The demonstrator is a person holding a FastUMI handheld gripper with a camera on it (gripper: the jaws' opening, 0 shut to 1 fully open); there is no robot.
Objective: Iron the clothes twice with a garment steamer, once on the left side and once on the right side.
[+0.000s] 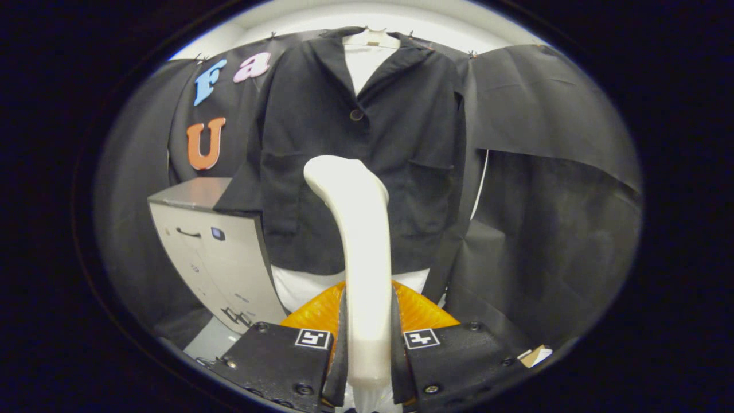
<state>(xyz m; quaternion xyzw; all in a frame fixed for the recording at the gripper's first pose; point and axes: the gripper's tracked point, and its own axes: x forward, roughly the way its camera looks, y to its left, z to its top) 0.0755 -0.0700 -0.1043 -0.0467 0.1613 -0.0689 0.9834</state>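
Steamer (364,252) stands upright between my fingers (342,344), both clamped on its white handle, head curving toward the black jacket (321,155). That jacket hangs straight beyond the head, its left and right fronts either side.

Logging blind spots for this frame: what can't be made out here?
- Steamer head face: turned toward the jacket, so contact or gap can't be told.
- Jacket middle, below the button: hidden behind the steamer.
- Steamer handle base: hidden where the gripper fingers clamp it.
- Orange object: mostly hidden behind fingers and handle.
- Cabinet labels: too small.
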